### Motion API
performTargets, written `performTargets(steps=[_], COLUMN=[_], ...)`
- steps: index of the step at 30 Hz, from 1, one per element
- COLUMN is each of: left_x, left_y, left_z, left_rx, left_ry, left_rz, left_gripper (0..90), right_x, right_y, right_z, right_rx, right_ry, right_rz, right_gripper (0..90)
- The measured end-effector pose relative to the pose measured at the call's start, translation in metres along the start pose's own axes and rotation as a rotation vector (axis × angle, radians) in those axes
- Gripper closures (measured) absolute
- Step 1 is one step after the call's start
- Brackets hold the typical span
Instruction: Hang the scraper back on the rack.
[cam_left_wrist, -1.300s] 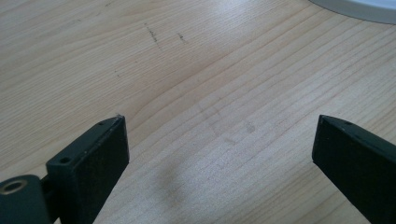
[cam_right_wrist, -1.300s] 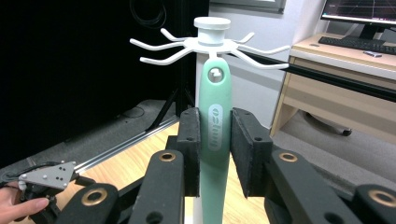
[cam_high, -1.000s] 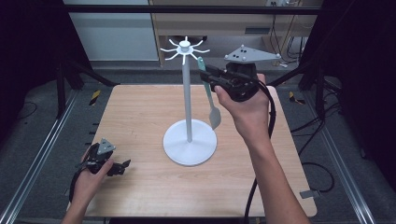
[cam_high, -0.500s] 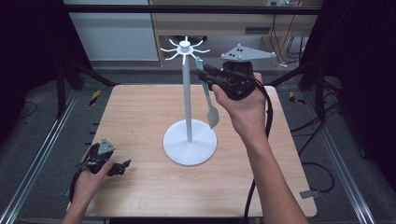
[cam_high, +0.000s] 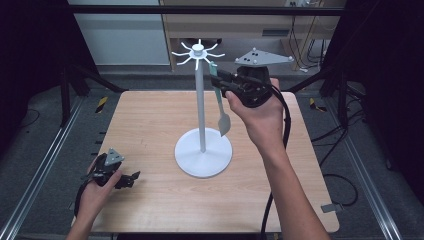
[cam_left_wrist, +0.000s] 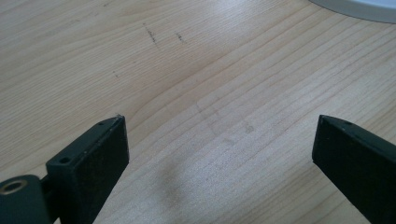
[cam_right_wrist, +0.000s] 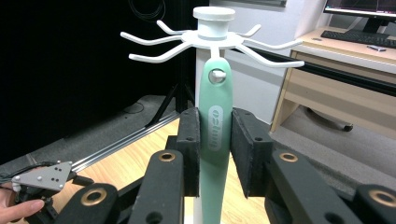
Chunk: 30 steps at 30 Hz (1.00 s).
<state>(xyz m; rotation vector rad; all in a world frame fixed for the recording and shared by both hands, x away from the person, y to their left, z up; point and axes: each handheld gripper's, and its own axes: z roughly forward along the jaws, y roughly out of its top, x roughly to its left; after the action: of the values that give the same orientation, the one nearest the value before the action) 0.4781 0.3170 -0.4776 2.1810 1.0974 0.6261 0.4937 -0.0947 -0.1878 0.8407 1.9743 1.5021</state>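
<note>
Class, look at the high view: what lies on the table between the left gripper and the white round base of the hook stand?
Nothing: in the high view only bare wooden table lies between the left gripper and the stand base.

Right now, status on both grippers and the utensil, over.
Right gripper clamped on mint spatula, handle hole over a hook of the white rack. Left gripper open, low over the table. Nothing in the way.

A mint-green spatula (cam_right_wrist: 215, 135) is hanging upright, its handle hole sitting on a hook. The white hook stand (cam_high: 202, 100) is standing mid-desk.
</note>
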Motion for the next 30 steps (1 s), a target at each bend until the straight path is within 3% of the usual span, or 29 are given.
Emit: performTargets(steps=[30], left_x=[0.0008], left_y=[-0.0001], left_z=[-0.0003], left_rx=[-0.001], left_ry=[0.001], left_rz=[0.002], left_gripper=[3.5], right_x=[0.0012], right_y=[0.0008], right_z=[0.0038], right_rx=[0.001], right_ry=[-0.01], right_rz=[0.014], right_gripper=[72.8])
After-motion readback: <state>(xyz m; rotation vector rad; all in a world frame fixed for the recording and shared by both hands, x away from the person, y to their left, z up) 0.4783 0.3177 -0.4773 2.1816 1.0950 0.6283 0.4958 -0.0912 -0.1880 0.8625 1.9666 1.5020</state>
